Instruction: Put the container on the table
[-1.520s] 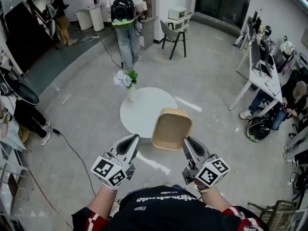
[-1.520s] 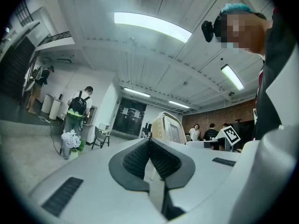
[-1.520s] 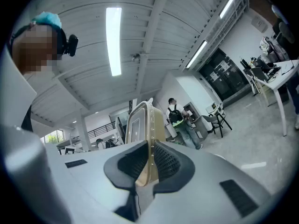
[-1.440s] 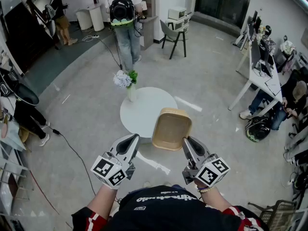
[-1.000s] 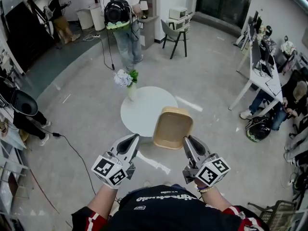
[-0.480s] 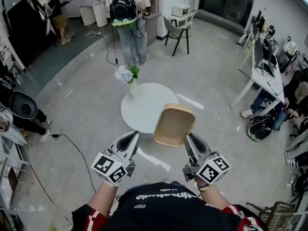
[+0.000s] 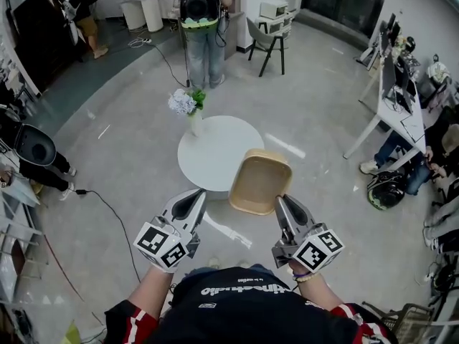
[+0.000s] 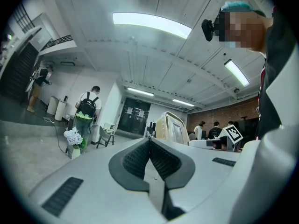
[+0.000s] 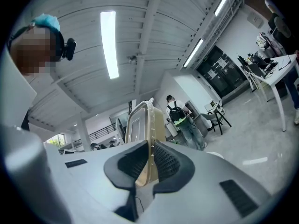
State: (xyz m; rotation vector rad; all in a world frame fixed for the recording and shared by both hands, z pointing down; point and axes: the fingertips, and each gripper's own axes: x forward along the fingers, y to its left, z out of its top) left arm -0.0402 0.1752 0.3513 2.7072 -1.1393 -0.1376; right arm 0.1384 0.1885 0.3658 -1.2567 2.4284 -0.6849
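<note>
Clamping one container (image 7: 259, 183), right claw (image 7: 281, 201) faces one table (image 7: 214, 147).

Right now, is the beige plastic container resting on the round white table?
Held off it: the right gripper has its jaws shut on the beige plastic container's rim, and it juts past the round white table's edge.
</note>
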